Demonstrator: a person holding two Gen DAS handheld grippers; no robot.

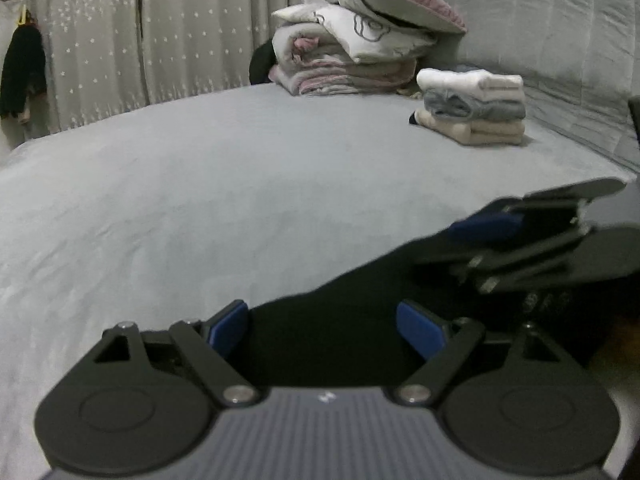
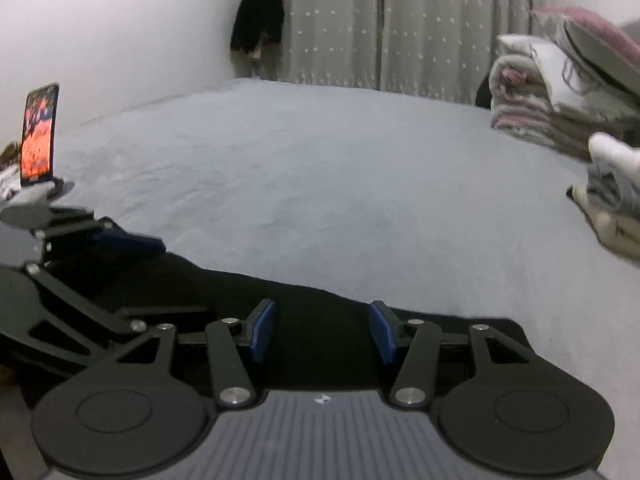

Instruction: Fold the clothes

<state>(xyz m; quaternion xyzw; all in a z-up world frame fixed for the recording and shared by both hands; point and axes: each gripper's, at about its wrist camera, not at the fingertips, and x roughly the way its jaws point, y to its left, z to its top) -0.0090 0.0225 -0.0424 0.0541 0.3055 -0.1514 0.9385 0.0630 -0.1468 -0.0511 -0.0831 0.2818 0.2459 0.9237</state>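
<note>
A black garment point(image 1: 352, 320) lies at the near edge of the grey bed point(image 1: 200, 200); it also shows in the right wrist view point(image 2: 320, 320). My left gripper point(image 1: 324, 330) is open, its blue pads either side of the black cloth edge. My right gripper point(image 2: 322, 330) is open too, its pads astride the same cloth. The right gripper shows at the right of the left wrist view point(image 1: 520, 236), and the left gripper at the left of the right wrist view point(image 2: 100, 248). Whether the pads touch the cloth I cannot tell.
A stack of folded clothes point(image 1: 474, 106) sits at the far right of the bed, also in the right wrist view point(image 2: 612, 196). Folded quilts and pillows point(image 1: 356, 40) are piled behind. A phone on a stand point(image 2: 38, 136) stands left. Curtains point(image 1: 160, 32) hang behind.
</note>
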